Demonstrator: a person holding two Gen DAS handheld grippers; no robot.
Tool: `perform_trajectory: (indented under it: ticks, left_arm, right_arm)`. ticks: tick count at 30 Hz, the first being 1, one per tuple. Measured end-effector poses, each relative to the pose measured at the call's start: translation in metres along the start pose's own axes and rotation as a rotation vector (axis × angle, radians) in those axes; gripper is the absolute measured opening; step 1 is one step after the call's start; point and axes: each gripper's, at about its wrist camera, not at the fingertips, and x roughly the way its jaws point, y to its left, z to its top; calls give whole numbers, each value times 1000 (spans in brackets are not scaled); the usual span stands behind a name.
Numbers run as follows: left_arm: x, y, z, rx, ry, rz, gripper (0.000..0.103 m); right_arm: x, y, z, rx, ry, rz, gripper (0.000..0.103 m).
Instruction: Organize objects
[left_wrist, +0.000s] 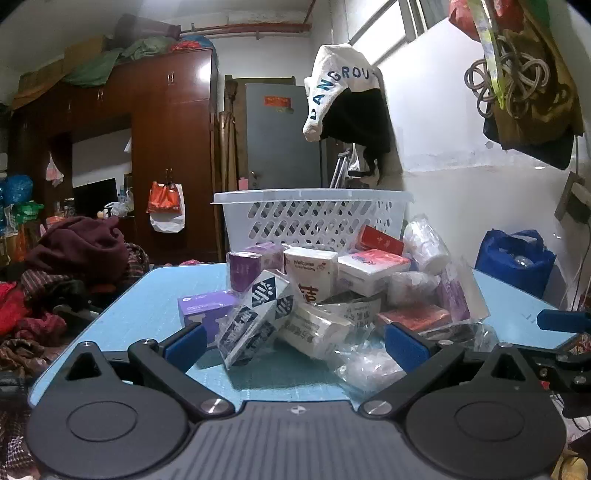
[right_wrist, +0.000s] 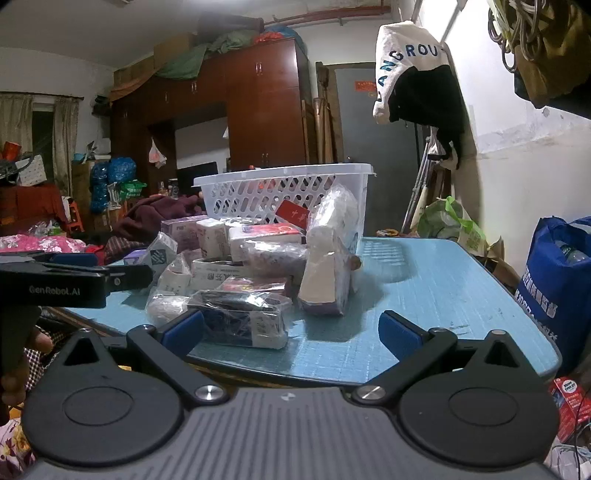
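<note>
A heap of small packets lies on the blue cutting-mat table (left_wrist: 155, 295) (right_wrist: 424, 280): purple boxes (left_wrist: 207, 308), a dark-patterned wrapped pack (left_wrist: 255, 325), white tissue packs (left_wrist: 314, 273) and clear bags. Behind the heap stands a white lattice basket (left_wrist: 314, 214) (right_wrist: 284, 192). My left gripper (left_wrist: 293, 345) is open at the near table edge, just short of the heap, with nothing between its fingers. My right gripper (right_wrist: 291, 334) is open too, near a wrapped dark pack (right_wrist: 240, 321) at the front of the heap. A tall white-and-purple bag (right_wrist: 328, 266) stands upright.
A blue shopping bag (right_wrist: 557, 288) sits on the floor to the right of the table. Piled clothes (left_wrist: 74, 266) lie to the left. Hung clothes (left_wrist: 347, 96) and a wall (left_wrist: 461, 140) close the right side. The left gripper's body (right_wrist: 55, 280) crosses the right wrist view's left edge.
</note>
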Motion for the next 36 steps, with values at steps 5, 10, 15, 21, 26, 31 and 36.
perform_trajectory:
  ticks: [5,10,15,21,26,31,36]
  left_arm:
    - [-1,2,2,-10,-2,-6,103]
    - [-1,2,2,-10,-2,-7,103]
    - [-1,3,2,-9,0,-12,103]
    - [-1,3,2,-11,0,-16,103]
    - [-2,4,2,-14,-2,-14,103]
    - [-1,5,2,-19,0,-10,103]
    - [0,4,1,-15,8,-17,103]
  right_arm:
    - [-1,0,1,-3,-4,9,103]
    - [-2,-1,1,-5,-9,14,103]
    - [-2,0,1,-6,-9,17,103]
    - [-3,0,1,-6,-13,17,103]
    - [-2,-1,1,-4,-14,17,103]
    - [-2,-1,1,-5,-15,16,103]
    - [-1,-2,1,-4,-14,13,103]
